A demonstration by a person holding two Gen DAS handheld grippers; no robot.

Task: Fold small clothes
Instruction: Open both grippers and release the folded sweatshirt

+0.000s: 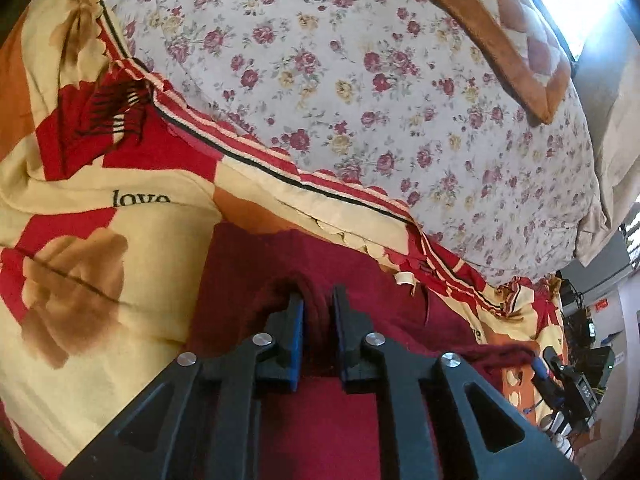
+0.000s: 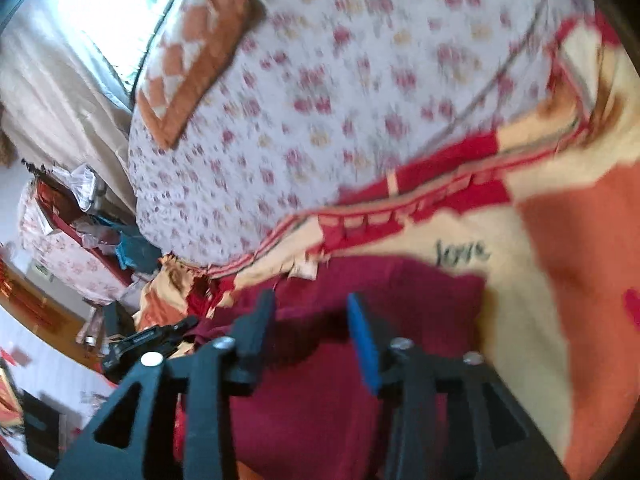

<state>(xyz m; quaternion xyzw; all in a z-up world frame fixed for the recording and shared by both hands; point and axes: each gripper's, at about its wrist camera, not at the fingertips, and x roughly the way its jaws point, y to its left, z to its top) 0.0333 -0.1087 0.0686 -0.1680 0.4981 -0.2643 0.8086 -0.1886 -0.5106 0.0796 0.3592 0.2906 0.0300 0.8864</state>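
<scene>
The dark red knitted garment (image 1: 320, 420) lies on a cream-and-red fleecy blanket (image 1: 80, 280) on the bed. The left gripper (image 1: 318, 300) pinches its bunched fold; the right gripper (image 2: 312, 300), blurred, seemingly stands with jaws apart over it.

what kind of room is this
Most likely a bedroom at home: the work surface is a bed spread with a floral quilt and a red and cream blanket, with a brown patterned pillow near a bright window.
</scene>
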